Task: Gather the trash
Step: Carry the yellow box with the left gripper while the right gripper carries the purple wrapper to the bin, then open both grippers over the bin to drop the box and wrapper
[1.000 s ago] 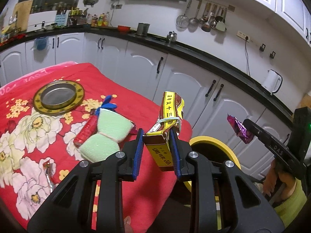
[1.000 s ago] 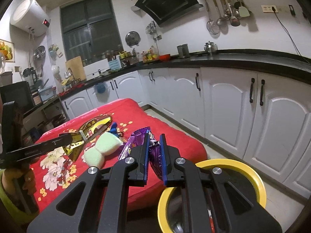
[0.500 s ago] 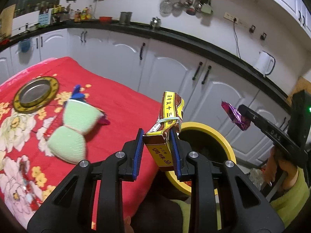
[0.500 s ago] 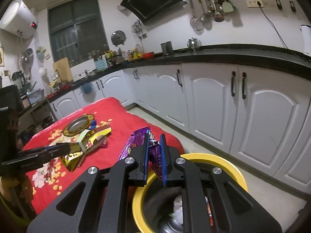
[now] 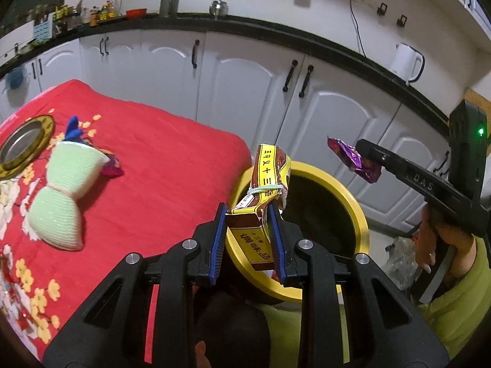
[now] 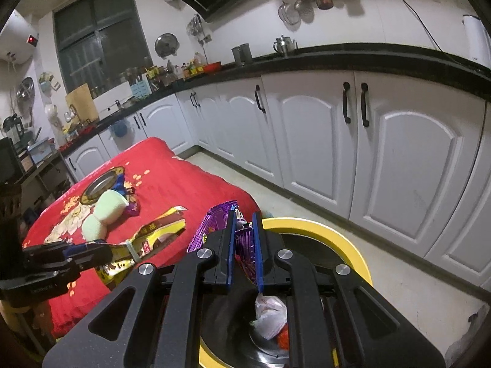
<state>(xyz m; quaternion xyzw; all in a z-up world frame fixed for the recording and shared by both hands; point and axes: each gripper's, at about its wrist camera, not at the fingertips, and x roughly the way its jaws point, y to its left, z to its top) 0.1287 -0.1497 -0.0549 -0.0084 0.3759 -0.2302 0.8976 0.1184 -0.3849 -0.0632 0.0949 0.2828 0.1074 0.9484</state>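
Observation:
My left gripper (image 5: 247, 211) is shut on a yellow and brown seasoning packet (image 5: 264, 202) tied with a light string, held over the near rim of a yellow-rimmed trash bin (image 5: 353, 205). My right gripper (image 6: 244, 217) is shut on a crumpled purple foil wrapper (image 6: 214, 224), above the same bin (image 6: 337, 239), which has white and red trash at its bottom. The left wrist view shows the right gripper (image 5: 359, 153) with the purple wrapper (image 5: 353, 159) to the right above the bin. The right wrist view shows the left gripper (image 6: 107, 250) with the packet (image 6: 153, 239) at left.
A table with a red floral cloth (image 5: 159, 165) stands left of the bin, carrying a pale green bow-shaped sponge (image 5: 64, 196), a small purple wrapper (image 5: 112, 168) and a gold-rimmed metal dish (image 5: 21, 144). White cabinets (image 6: 399, 165) run behind. A person's hand and green sleeve (image 5: 454, 288) are at right.
Both grippers have moved away from the table and downward, so the bin has grown larger beneath them. Each keeps its hold on its piece of trash.

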